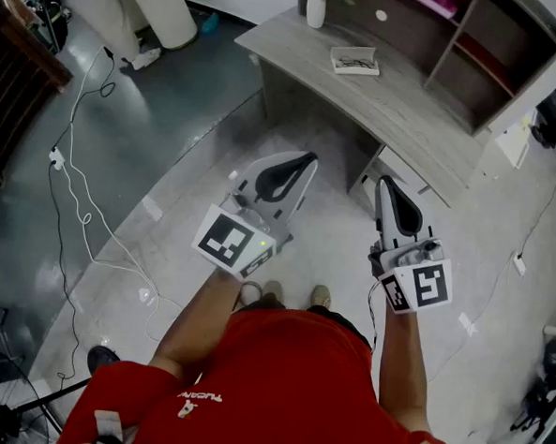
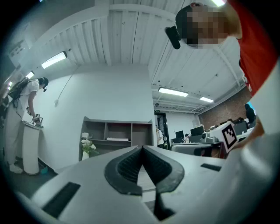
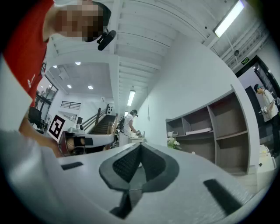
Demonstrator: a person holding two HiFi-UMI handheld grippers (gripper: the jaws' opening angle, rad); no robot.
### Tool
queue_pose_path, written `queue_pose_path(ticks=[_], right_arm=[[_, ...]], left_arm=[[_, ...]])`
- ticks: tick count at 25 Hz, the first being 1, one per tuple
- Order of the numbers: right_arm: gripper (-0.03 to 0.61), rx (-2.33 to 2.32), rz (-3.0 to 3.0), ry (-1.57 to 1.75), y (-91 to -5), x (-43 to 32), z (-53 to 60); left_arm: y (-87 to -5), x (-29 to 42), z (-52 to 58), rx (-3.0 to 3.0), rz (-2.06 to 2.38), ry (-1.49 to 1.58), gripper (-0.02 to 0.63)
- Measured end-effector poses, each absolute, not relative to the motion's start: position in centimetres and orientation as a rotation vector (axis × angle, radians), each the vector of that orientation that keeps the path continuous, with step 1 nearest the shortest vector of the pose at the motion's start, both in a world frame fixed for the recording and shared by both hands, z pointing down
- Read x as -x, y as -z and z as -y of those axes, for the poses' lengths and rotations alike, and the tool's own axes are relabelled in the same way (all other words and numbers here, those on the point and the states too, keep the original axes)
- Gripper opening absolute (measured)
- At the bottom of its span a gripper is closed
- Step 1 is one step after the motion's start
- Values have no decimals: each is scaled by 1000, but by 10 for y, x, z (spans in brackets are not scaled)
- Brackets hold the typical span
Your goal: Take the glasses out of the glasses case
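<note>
The glasses case [image 1: 356, 60] lies on the grey desk [image 1: 411, 117] ahead of the person, well apart from both grippers and not far from a white vase [image 1: 316, 7] at the desk's far end. It looks pale and flat. A thin dark shape on it may be the glasses [image 1: 354, 62], as if the lid were already up, but it is too small to be sure. The left gripper [image 1: 302, 163] and the right gripper [image 1: 387, 186] hang in front of the person over the floor, both aimed toward the desk. Each gripper's own view shows its ribbed pads [image 2: 131, 168] pressed tip to tip with nothing between them, so both jaws are clenched on air. By my reckoning the case is light and stiff and will skate on the smooth desk if nudged, so one pair of jaws should pin its edge or lower half while the other works. The glasses are likely lighter, with a thin frame that bends and lenses that scratch or smear. They call for a gentle pinch on the bridge or on a side arm close to its hinge, never across a lens. They should then be lifted straight up, so that the arms do not catch on the rim of the case.
</note>
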State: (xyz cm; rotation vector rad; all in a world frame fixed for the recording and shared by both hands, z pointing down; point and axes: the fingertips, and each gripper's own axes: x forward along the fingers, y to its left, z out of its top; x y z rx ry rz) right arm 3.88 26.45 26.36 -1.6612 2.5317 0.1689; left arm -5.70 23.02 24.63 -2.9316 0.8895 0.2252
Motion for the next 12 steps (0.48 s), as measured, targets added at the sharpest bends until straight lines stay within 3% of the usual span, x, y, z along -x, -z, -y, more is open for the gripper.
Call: queue_pose_path(ticks=[12], right_arm=[[5,1551,-2551,-194,-258,-58,-269]], left_arm=[[-245,39,-233,2919,-945,-225,10]])
